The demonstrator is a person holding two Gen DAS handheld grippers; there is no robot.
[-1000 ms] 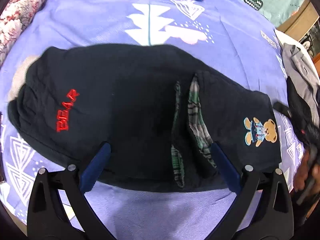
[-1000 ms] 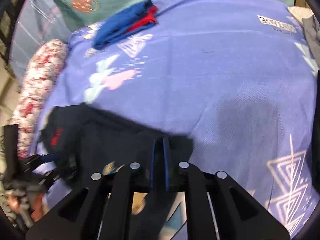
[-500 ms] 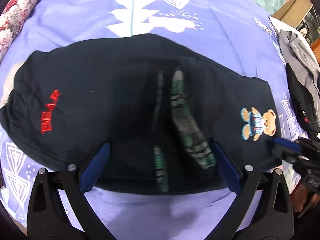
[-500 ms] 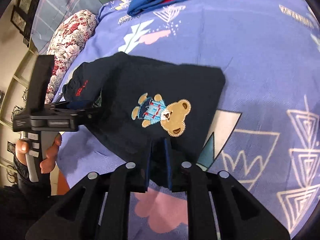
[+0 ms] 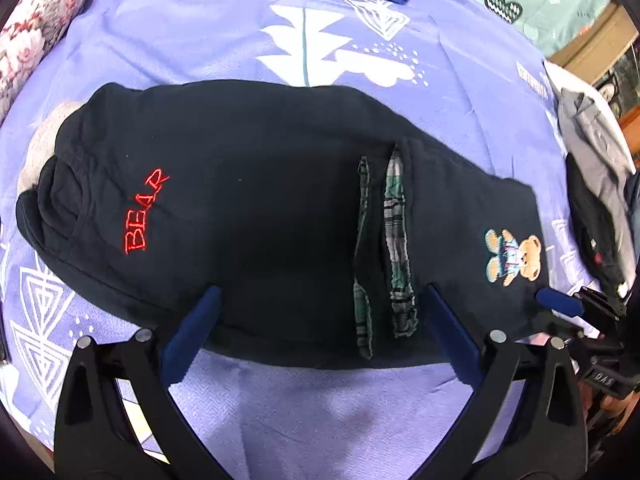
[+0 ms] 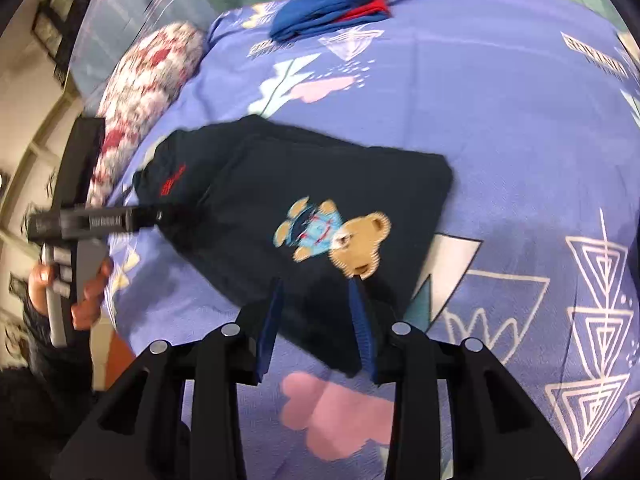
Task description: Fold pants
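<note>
On purple bedsheet (image 5: 320, 408), folded pants (image 5: 260, 208), near edge between parted right gripper (image 6: 318, 300) jaws

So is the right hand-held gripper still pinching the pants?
Cannot tell. In the right wrist view the right hand-held gripper has just been opening; its fingers straddle the pants edge, but contact with the cloth isn't plain.

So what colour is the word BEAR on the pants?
Red, stitched on the dark navy pants; the word BEAR shows best in the left wrist view.

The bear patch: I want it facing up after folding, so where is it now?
In the left wrist view the bear patch faces up near the right end of the dark pants, right of the plaid strips.
</note>
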